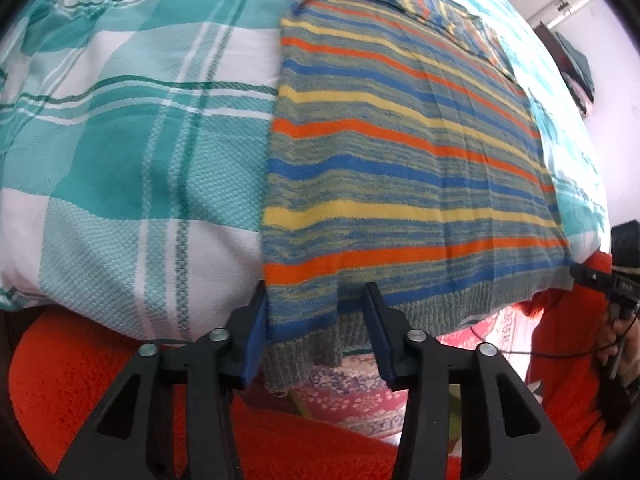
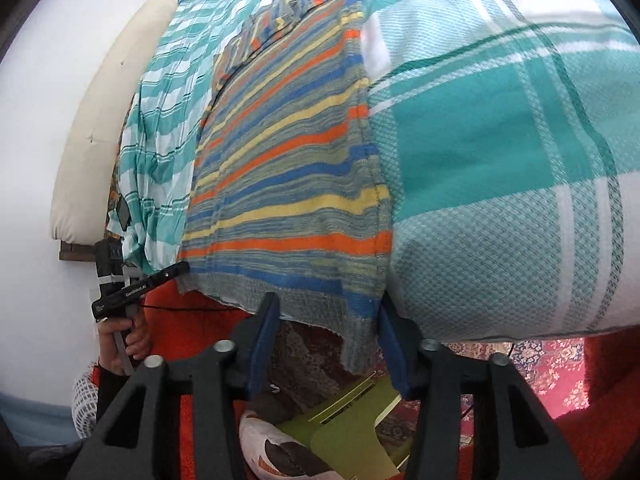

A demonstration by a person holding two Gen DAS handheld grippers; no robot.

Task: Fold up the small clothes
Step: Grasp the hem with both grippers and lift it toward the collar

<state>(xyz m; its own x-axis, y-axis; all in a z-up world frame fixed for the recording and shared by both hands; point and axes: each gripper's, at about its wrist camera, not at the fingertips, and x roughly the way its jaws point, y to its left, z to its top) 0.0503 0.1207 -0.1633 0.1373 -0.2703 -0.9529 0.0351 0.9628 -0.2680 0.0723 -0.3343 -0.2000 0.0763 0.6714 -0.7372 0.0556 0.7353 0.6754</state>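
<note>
In the left wrist view, a teal-and-white checked woven bedspread (image 1: pixel 120 128) fills the left half, stretched over a rounded mattress edge. To its right lies the striped knitted sweater (image 1: pixel 400 152), banded in grey-green, orange, blue and yellow, spread flat on the bedspread with its ribbed hem hanging just over the near edge. The left gripper (image 1: pixel 314 320) sits at that hem's left corner: its blue-padded fingers (image 1: pixel 254 344) are spread, with a hanging strip of sweater between them, and neither pad is visibly pressing the cloth. Below the gripper is a fuzzy red-orange fabric (image 1: pixel 80 380), and a pink patterned rug (image 1: pixel 352 400) shows through the gap. At the far right edge the right gripper (image 1: pixel 600 280) appears as a black bar reaching toward the sweater's other hem corner; from here I cannot tell how its fingers stand.

In the right wrist view, a cream padded headboard (image 2: pixel 104 128) stands at far left against a white wall. Beside it, a hand (image 2: pixel 124 340) grips the black handle of the left gripper (image 2: pixel 176 270), whose tip lies at the sweater's (image 2: pixel 288 168) far hem corner. The right gripper (image 2: pixel 328 328) is at the near corner, its blue-padded fingers (image 2: pixel 264 344) spread wide either side of the dangling hem, apparently not clamping it. The bedspread (image 2: pixel 500 160) fills the right side. Below lie an olive-green folder (image 2: pixel 352 432) and the rug (image 2: pixel 552 368).
</note>
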